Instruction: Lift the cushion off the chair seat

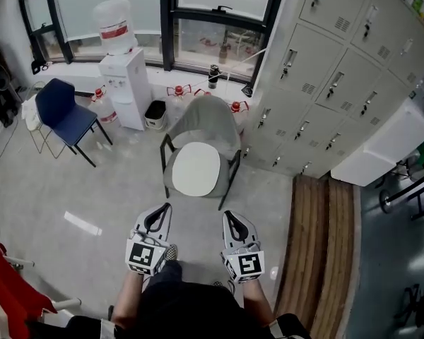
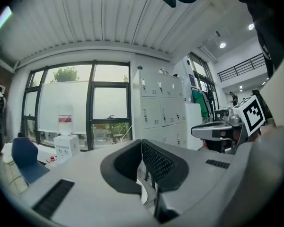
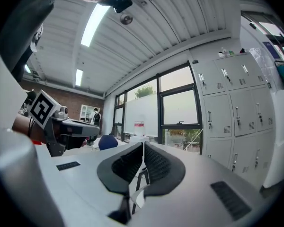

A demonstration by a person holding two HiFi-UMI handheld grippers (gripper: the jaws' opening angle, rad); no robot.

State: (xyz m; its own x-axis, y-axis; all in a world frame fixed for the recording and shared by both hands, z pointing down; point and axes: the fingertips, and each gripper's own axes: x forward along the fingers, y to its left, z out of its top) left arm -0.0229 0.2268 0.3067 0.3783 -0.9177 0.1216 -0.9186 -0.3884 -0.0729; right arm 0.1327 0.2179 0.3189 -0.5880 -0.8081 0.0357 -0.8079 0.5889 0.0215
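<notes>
A round white cushion (image 1: 196,168) lies on the seat of a grey chair (image 1: 210,123) with black arms, in the middle of the head view. Both grippers are held side by side short of the chair, pointing at it and apart from it. My left gripper (image 1: 165,208) is shut with nothing in it; in the left gripper view its pads (image 2: 154,160) meet, with a sliver of the cushion (image 2: 145,194) below them. My right gripper (image 1: 227,216) is shut and empty too; a strip of the cushion (image 3: 137,197) and a chair arm (image 3: 143,178) show beneath its jaws.
A blue chair (image 1: 66,111) stands at the left, and a water dispenser (image 1: 124,83) and small bin (image 1: 155,114) under the window. Grey lockers (image 1: 332,83) line the right wall. A wooden platform (image 1: 321,246) lies at the right, a red object (image 1: 7,281) at the lower left.
</notes>
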